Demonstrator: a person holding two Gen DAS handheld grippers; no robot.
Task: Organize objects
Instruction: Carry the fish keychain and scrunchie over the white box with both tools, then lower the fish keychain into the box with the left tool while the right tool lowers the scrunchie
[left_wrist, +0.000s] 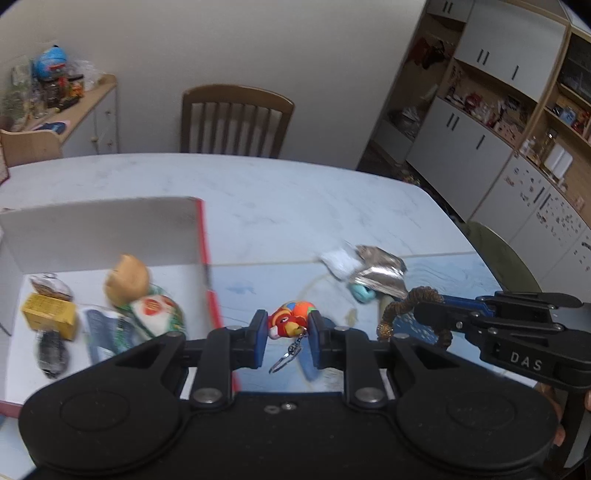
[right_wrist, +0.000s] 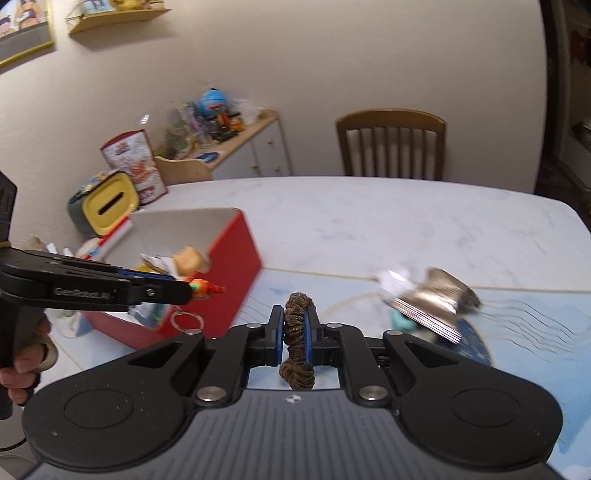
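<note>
So we've got two fisheye views, each riding on a handheld gripper and looking forward along its fingers, tilted down at the white table. Our left wrist view sits close and high over the open red box, looking into it from its right side, with the chair at the far edge nearly dead ahead. Our right wrist view is further right, so the same red box lands left of centre and the chair right of centre. Both views share the box, the table, the chair and the silver packet. Each camera also catches the other gripper: right gripper at our left view's right edge, left gripper at the right view's left edge.
</note>
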